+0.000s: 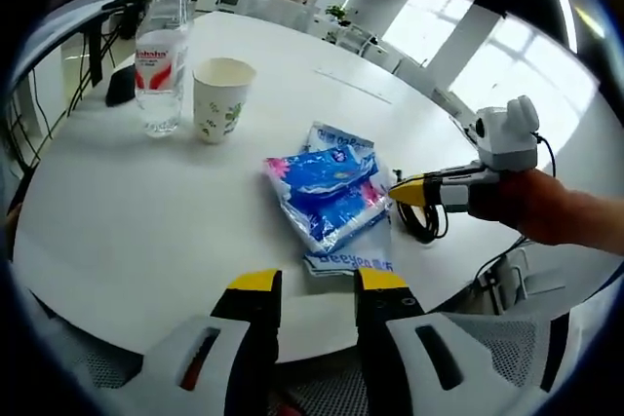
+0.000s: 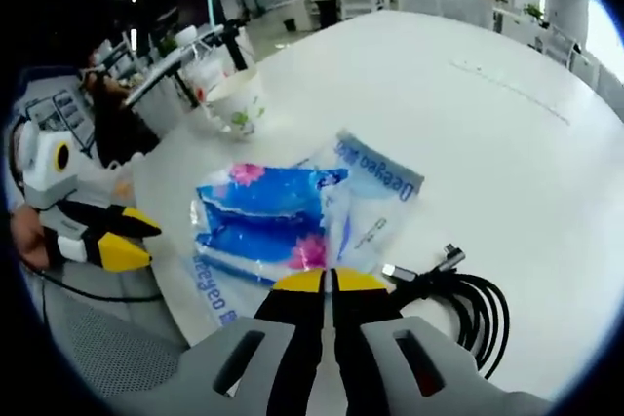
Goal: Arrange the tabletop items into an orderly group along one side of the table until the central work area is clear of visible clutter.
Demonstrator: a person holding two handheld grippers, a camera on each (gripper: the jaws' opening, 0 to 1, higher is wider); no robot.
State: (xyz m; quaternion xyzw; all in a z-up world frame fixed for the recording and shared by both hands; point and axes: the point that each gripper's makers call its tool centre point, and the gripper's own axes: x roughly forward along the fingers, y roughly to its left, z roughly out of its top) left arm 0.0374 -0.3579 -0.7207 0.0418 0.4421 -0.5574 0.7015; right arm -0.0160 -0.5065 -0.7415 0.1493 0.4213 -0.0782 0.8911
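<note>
left gripper [image 1: 317,284] fingers slightly apart, empty | right gripper [image 2: 329,284] fingers closed at tissue pack [image 2: 268,216] edge | cable [image 2: 468,309] beside, near worktop [image 1: 117,231] edge

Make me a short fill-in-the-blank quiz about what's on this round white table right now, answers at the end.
1. The clear plastic water bottle has a ____ label.
2. Beside the bottle stands a floral paper ____.
3. The coiled cable near the blue-and-white plastic tissue pack is ____ in colour.
4. The right gripper has its jaws ____.

Answers: red; cup; black; shut
</note>
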